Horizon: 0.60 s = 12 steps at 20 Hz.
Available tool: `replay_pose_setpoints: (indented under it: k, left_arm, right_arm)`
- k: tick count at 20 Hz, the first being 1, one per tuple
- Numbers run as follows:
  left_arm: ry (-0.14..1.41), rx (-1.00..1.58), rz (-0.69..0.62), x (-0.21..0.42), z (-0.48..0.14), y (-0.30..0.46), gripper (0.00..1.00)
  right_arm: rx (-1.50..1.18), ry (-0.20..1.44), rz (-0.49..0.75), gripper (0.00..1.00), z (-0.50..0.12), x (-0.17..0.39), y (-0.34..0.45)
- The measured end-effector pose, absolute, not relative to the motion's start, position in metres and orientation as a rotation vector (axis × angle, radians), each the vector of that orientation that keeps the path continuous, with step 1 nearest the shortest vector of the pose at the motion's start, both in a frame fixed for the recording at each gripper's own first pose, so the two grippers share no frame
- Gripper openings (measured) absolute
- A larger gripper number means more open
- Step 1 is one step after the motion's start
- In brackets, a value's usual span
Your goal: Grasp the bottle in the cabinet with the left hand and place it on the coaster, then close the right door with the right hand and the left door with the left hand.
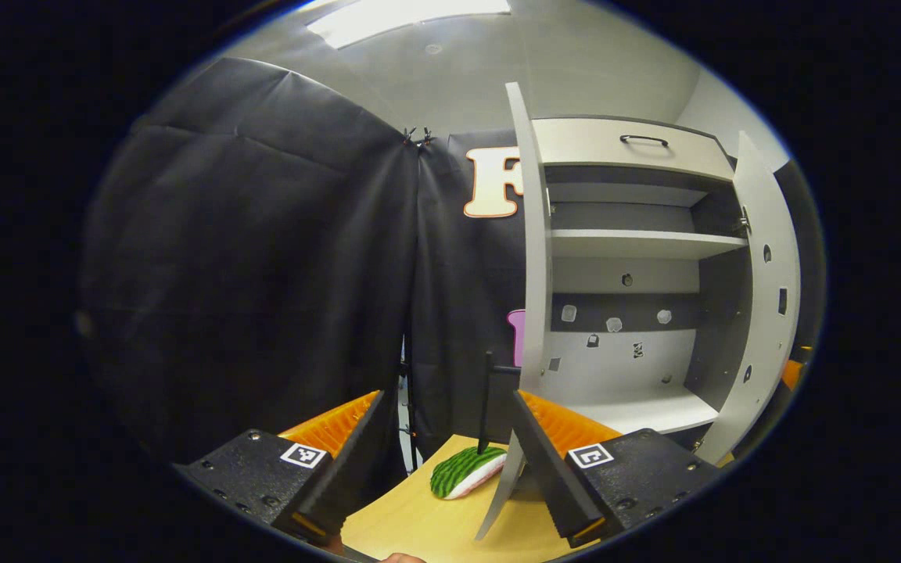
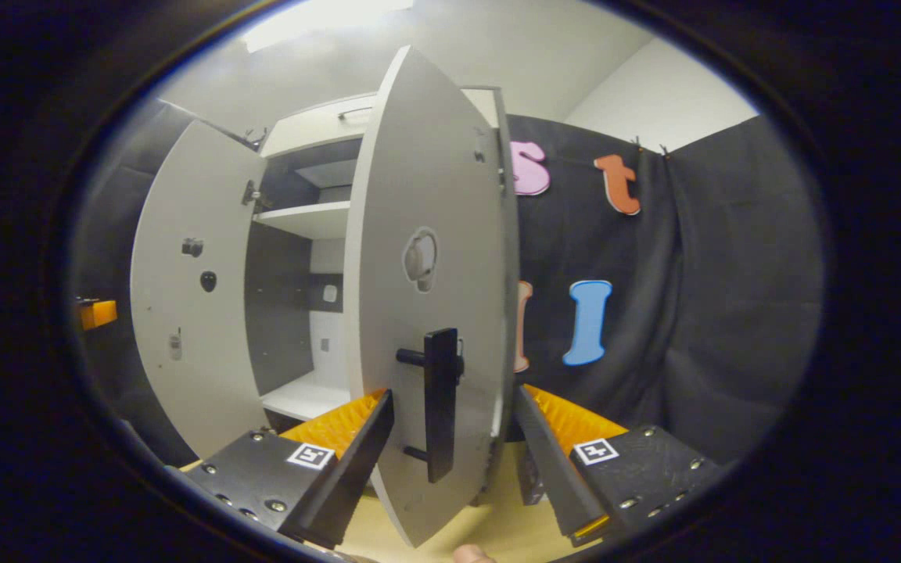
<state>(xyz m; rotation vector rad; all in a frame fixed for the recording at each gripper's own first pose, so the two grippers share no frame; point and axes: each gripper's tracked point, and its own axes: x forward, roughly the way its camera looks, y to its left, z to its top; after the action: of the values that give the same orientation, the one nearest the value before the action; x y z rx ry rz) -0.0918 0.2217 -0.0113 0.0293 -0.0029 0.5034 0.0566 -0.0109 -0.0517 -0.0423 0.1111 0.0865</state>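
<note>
Your right gripper (image 2: 450,438) is spread open around the right door (image 2: 427,297), handle (image 2: 441,403) between its fingers, while your left gripper (image 1: 444,453) gapes beside the left door (image 1: 533,313), empty.

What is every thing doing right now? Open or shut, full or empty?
Left door: open, seen edge-on between the left gripper's fingers.
Right door: open, swung out, standing between the right gripper's fingers.
Cabinet: open, visible shelves bare.
Drawer on top: shut.
Left gripper: open, holding nothing.
Right gripper: open, straddling the right door's edge.
Watermelon-patterned piece: lying on the table.
</note>
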Motion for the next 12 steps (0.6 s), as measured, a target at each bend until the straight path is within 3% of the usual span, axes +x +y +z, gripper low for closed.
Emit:
replay_pose_setpoints:
  k: [4, 6, 7, 8, 12]
  left_arm:
    - [0.011, 0.038, 0.505, -0.087, -0.02, 0.236, 0.93]
    - [0.019, 0.038, 0.503, -0.083, -0.023, 0.242, 0.97]
    - [0.022, 0.034, 0.499, -0.081, -0.024, 0.244, 0.93]
    - [0.023, 0.031, 0.496, -0.078, -0.025, 0.247, 0.97]
    - [0.023, 0.024, 0.482, -0.07, -0.028, 0.252, 0.94]
  right_arm:
    - [-0.058, 0.07, 0.203, 0.93, -0.042, 0.062, 0.063]
    - [-0.059, 0.049, 0.242, 0.95, -0.036, 0.059, 0.088]
    - [-0.055, 0.044, 0.256, 0.93, -0.035, 0.057, 0.096]
    - [-0.05, 0.04, 0.265, 0.95, -0.032, 0.057, 0.101]
    - [-0.02, 0.032, 0.268, 0.92, -0.026, 0.056, 0.11]
